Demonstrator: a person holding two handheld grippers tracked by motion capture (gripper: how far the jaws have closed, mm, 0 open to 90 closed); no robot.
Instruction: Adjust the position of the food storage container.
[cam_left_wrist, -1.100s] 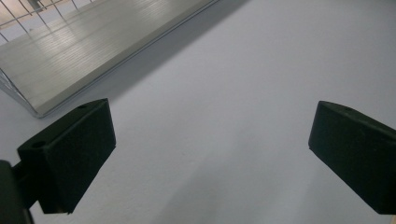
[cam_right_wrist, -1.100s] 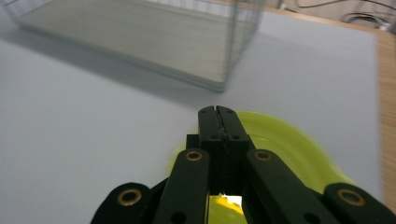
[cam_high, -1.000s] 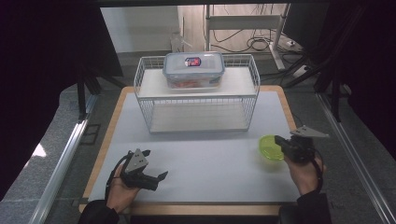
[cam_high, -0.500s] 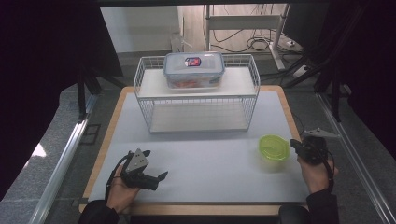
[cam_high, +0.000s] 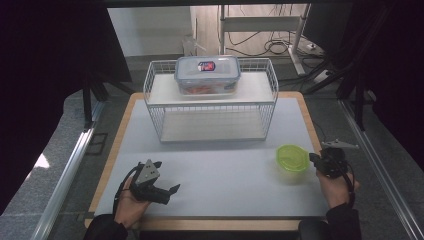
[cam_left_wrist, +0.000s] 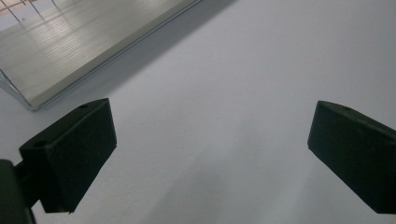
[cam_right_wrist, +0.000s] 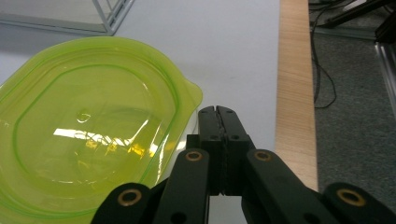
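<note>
Right claw (cam_right_wrist: 218, 114) is pressed fully shut, nothing held, just beside the tab of the green tub (cam_right_wrist: 93, 130) at the right of the tabletop (cam_high: 220, 165). Risk: a shut claw could shove the light tub aside or glance off its lid. Left claw (cam_left_wrist: 210, 154) is spread wide, empty. Tub contents cannot be made out; its near edge is hidden.

Dim dark surroundings, evenly lit table (cam_high: 220, 165), glare on green lid (cam_right_wrist: 93, 135), soft shadows
</note>
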